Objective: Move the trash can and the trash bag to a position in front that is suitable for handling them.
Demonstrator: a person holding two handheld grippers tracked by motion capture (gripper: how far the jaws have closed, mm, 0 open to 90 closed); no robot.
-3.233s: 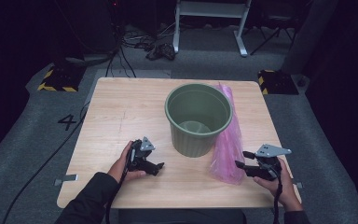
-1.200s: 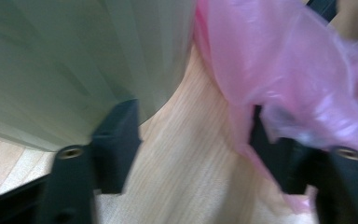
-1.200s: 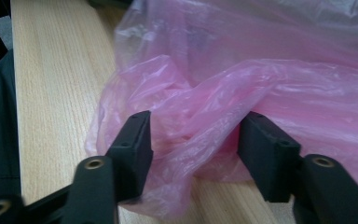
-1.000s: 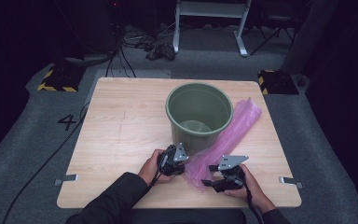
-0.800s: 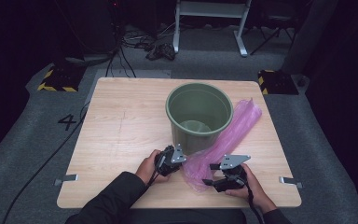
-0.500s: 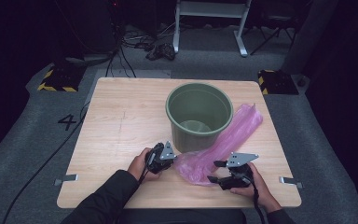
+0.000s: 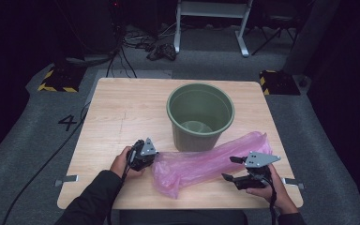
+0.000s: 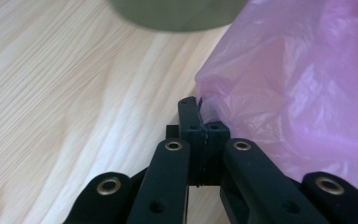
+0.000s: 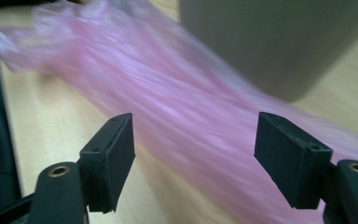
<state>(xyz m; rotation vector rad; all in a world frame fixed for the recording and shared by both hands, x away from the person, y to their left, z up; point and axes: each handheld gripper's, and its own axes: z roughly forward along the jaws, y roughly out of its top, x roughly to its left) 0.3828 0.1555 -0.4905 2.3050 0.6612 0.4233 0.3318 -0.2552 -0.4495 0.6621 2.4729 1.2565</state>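
Pink bag [image 7: 201, 165], high view: lay before the bucket [image 7: 200, 116], long axis running from left gripper [image 7: 143, 153] toward right gripper [image 7: 234, 169]. Left gripper view: jaws pressed together, pinching bag edge [image 8: 200, 100]. Right gripper view: jaws spread, just been opening, bag [image 9: 186, 116] beyond them, unheld.

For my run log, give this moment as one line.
left gripper: shut on pink bag edge | right gripper: open, jaws just opening, nothing between | bucket: upright

bucket [image 7: 200, 116]: on table [image 7: 122, 112], centre
bag [image 7: 206, 164]: on table, just before bucket, stretching left to right
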